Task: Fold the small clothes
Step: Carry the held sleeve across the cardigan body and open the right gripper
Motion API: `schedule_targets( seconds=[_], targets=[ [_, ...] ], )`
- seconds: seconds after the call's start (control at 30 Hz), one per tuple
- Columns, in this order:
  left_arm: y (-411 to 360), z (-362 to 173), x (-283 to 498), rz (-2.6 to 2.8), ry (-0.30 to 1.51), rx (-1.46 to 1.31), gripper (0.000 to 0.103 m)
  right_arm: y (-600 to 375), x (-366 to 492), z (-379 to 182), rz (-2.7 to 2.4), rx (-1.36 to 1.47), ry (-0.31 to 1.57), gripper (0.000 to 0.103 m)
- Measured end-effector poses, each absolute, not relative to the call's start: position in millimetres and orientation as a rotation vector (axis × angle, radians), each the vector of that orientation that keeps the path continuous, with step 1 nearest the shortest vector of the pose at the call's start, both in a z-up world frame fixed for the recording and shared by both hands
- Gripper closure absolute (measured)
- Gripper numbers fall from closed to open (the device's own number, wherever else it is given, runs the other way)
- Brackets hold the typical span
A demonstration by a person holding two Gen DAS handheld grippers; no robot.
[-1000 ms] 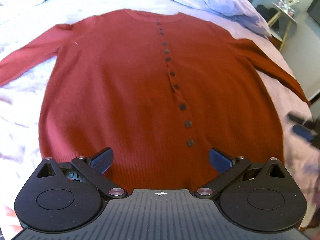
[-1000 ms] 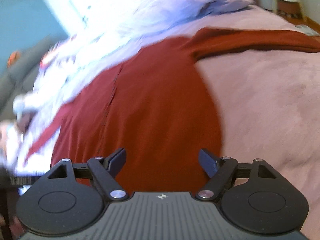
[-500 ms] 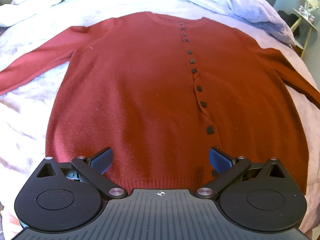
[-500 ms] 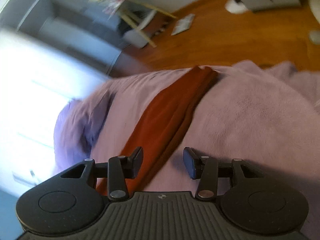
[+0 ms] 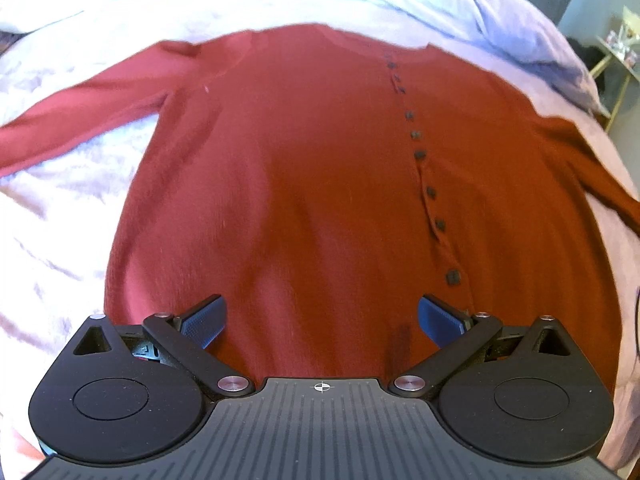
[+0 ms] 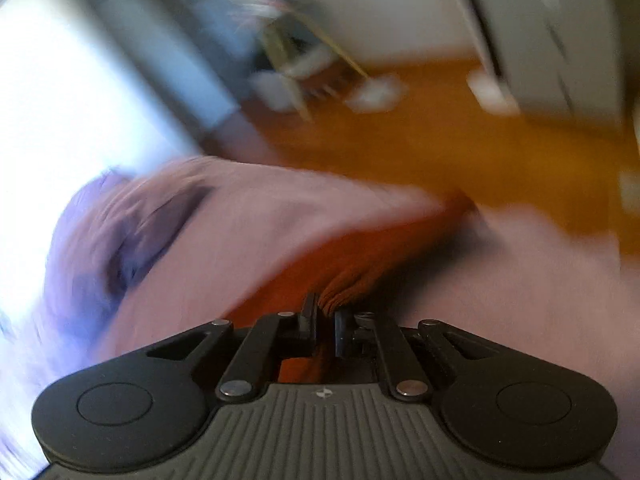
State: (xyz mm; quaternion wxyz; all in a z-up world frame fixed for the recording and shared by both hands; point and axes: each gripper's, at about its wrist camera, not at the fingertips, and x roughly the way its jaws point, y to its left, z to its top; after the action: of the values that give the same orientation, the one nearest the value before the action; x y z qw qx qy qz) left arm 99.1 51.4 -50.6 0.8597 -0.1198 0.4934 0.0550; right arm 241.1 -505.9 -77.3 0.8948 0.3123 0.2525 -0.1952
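Observation:
A dark red button-front cardigan (image 5: 320, 180) lies flat, face up, on a lilac blanket (image 5: 60, 200), both sleeves spread out to the sides. My left gripper (image 5: 320, 316) hangs open just above the cardigan's hem, left of the button row, with nothing gripped. In the blurred right wrist view, my right gripper (image 6: 326, 320) is closing its jaws on the cardigan's right sleeve (image 6: 360, 256). A bunched fold of red knit is pinched between the fingers. The sleeve runs on toward the bed's edge.
A rumpled pale duvet (image 5: 520, 20) lies beyond the collar. A small gold-legged side table (image 5: 616, 60) stands past the bed's far right corner. Beyond the bed's edge are a wooden floor (image 6: 440, 140) and a white cabinet (image 6: 540, 40).
My right gripper swung from the cardigan's body out to the right sleeve and closed on it. My left gripper slid left along the hem and stayed open.

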Motion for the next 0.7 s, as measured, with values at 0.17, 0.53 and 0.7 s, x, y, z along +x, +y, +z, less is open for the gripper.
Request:
schedule_targets(
  seconds=[0.17, 0.53, 0.7],
  targets=[
    [48.6, -33.9, 122.2, 0.026, 0.954, -0.255, 0.0, -369.2, 237.4, -12.3, -0.027, 0.099, 0.382, 0.096],
    [26.5, -37.3, 217.9, -0.233, 0.921, -0.407, 0.0, -210.5, 191.5, -65.4, 0.33, -0.195, 0.626, 0.084],
    [15.1, -62.5, 269.9, -0.304, 0.989, -0.59, 0.0, -238.8, 170.0, -69.4, 0.281, -0.026, 0.713, 0.082]
  ],
)
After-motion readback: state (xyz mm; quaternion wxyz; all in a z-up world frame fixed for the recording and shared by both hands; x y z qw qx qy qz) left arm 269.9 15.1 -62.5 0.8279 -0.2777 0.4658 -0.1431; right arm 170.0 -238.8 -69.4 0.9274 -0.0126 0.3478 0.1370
